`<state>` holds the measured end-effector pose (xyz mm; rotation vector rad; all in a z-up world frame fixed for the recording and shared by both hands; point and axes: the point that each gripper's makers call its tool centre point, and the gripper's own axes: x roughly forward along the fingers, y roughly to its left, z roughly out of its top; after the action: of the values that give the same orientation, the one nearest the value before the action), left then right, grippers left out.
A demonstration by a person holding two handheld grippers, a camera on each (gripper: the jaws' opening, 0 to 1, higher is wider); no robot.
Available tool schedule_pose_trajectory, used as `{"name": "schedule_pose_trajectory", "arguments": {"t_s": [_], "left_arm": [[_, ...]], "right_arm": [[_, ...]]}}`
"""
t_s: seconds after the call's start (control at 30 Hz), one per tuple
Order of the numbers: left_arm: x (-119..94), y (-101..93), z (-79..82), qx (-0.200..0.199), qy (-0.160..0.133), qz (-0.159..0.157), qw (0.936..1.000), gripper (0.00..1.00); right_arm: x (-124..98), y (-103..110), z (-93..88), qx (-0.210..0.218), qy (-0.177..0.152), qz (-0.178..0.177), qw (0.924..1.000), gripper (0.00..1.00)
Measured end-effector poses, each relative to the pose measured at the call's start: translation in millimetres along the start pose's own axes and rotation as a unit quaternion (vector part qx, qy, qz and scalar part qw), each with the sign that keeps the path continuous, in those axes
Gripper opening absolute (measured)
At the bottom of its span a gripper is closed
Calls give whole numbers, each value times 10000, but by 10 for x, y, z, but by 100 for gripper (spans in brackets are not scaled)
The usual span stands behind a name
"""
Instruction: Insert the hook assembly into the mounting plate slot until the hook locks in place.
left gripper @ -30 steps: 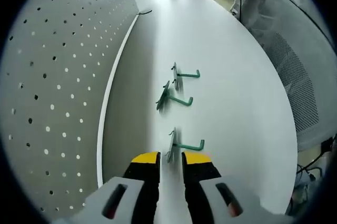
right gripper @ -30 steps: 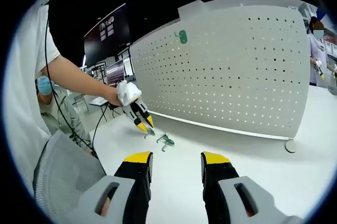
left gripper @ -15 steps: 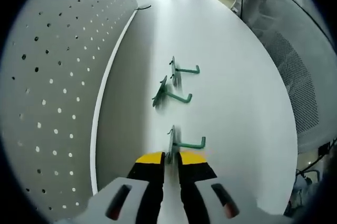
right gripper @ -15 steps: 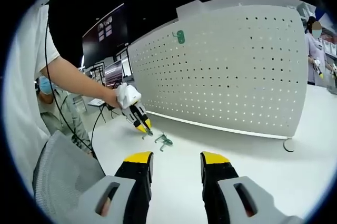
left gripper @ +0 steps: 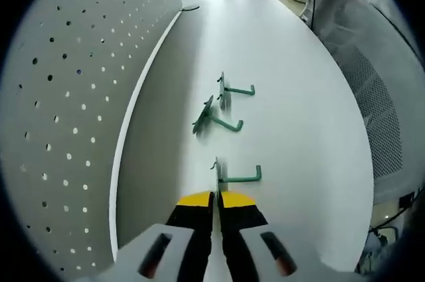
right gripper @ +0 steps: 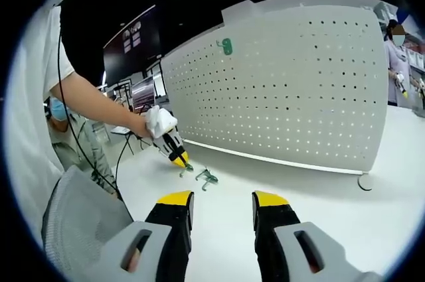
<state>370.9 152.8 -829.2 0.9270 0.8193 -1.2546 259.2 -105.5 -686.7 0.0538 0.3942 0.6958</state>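
In the left gripper view, the left gripper (left gripper: 216,197) has its yellow-tipped jaws drawn together on the flat end of the nearest green hook (left gripper: 234,174), which lies on the white table (left gripper: 292,96) with its rod running off to the right and ending in a small upturned tip. Farther along the table lie two more green hooks: a middle hook (left gripper: 214,119) tilted on its plate, and a far hook (left gripper: 232,89) just beyond it, the two close together and apart from the clamped one. To the left of all three, a white pegboard (left gripper: 66,96) stands upright along the table's edge. In the right gripper view, the right gripper (right gripper: 220,204) hovers above the table (right gripper: 319,202) with its jaws spread apart and nothing between them. Beyond it, the left gripper (right gripper: 178,157) is seen from outside, held by a person's hand (right gripper: 158,121), its tips down at the table where the hooks (right gripper: 206,176) lie. The pegboard (right gripper: 299,89) rises behind them, and a small green piece (right gripper: 228,46) hangs near its upper edge. A grey mesh chair back (right gripper: 80,222) sits at the lower left.
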Motion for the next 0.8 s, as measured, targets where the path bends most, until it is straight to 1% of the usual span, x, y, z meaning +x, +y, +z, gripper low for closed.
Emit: {"name": "schedule_pose_trajectory", "arguments": {"t_s": [0.17, 0.27, 0.37, 0.4, 0.57, 0.63, 0.7, 0.73, 0.8], "left_arm": [[-4, 1, 4, -42, -32, 61, 10000, 2], [0, -14, 20, -121, -141, 42, 9998, 2], [2, -1, 19, -89, -175, 109, 9997, 1], [-2, -2, 23, -153, -182, 119, 9996, 1], [-20, -3, 67, -204, -370, 206, 9989, 1], [-45, 7, 96, -287, -499, 254, 9980, 1], [-52, 10, 98, -343, -535, 270, 9976, 1], [-68, 19, 116, -380, -625, 309, 9968, 1], [-93, 32, 131, -437, -693, 372, 9959, 1]], "right_arm": [[1, -1, -7, 12, 3, 12, 10000, 34], [1, 3, -1, 1, 2, 14, 10000, 34], [2, 4, -3, -14, 11, 12, 10000, 34], [3, 8, -1, 0, 9, 21, 10000, 34], [-2, 0, 6, -7, -7, 6, 10000, 34], [-1, 0, 9, -7, -8, 5, 10000, 34], [-1, -3, 13, -11, -15, 0, 10000, 34], [-1, -2, 15, -16, -17, 1, 10000, 34], [1, -1, 17, -20, -18, 2, 10000, 34]]}}
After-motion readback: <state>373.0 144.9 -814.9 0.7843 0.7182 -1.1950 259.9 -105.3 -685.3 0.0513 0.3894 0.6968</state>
